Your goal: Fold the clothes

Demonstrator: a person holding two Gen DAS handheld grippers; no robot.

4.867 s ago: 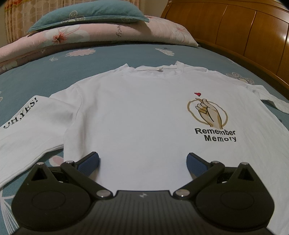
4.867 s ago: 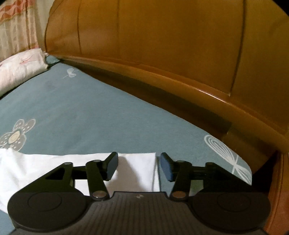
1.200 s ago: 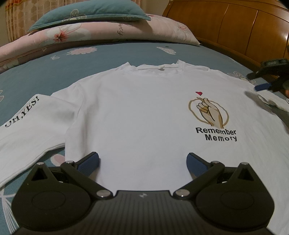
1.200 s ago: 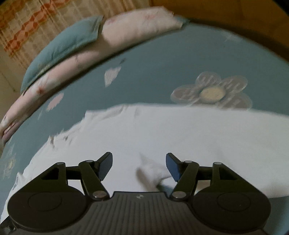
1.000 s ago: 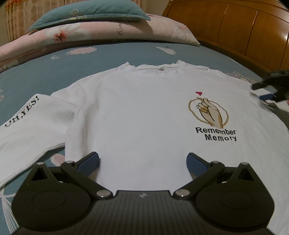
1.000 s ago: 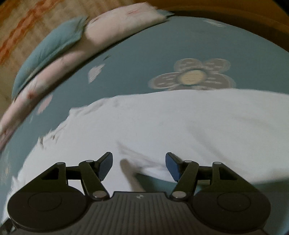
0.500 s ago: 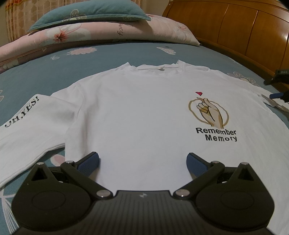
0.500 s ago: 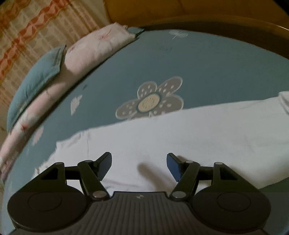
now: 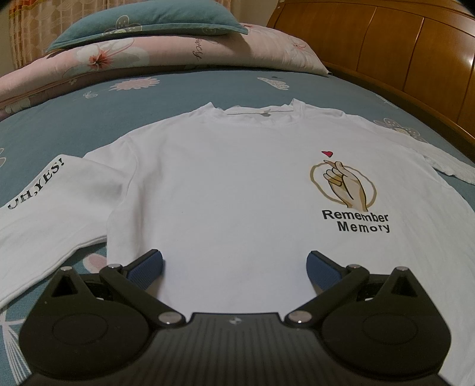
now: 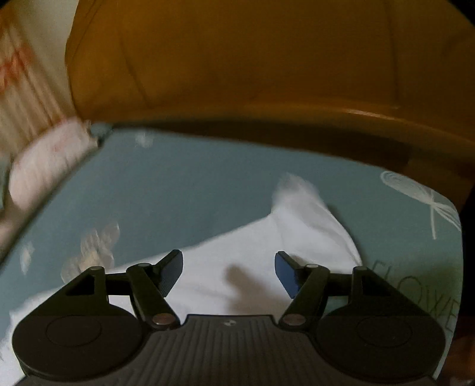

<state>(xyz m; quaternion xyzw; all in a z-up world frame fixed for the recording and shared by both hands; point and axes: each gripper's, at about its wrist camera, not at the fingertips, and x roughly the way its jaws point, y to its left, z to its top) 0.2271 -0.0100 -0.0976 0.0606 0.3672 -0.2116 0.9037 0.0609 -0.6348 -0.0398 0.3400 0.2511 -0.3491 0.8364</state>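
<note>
White long-sleeved shirt (image 9: 225, 190), front up, spread flat across the middle of the bed; neckline toward the pillows, hem nearest the left wrist camera. Chest print: a finger-heart hand in a gold ring, a small red heart above, "Remember Memory" beneath. One sleeve (image 9: 44, 213) lies out to the camera's left, lettered "UH,YES!"; the other sleeve (image 10: 302, 234) runs off toward the headboard side, its cuff end a little rumpled and raised in the right wrist view, which is blurred. Condition of work: no fold visible in either view; body and both sleeves extended, so the garment looks laid out and smoothed only, with the whole folding sequence judged outstanding (sleeves in, sides over, then the length). Left gripper (image 9: 234, 264): jaws wide apart above the hem, white cloth showing between them, pads apparently not pressing on it. Right gripper (image 10: 227, 270): over the far sleeve near its cuff, jaws apart and spreading slightly, cloth below the gap but nothing clamped. Bedsheet (image 9: 89, 118): teal with pale flower motifs. Pillows: a pink floral one (image 9: 178, 50) with a teal one (image 9: 142, 14) stacked on it, at the bed's head. Wooden headboard (image 9: 415, 44), orange-brown, along the right edge.
</note>
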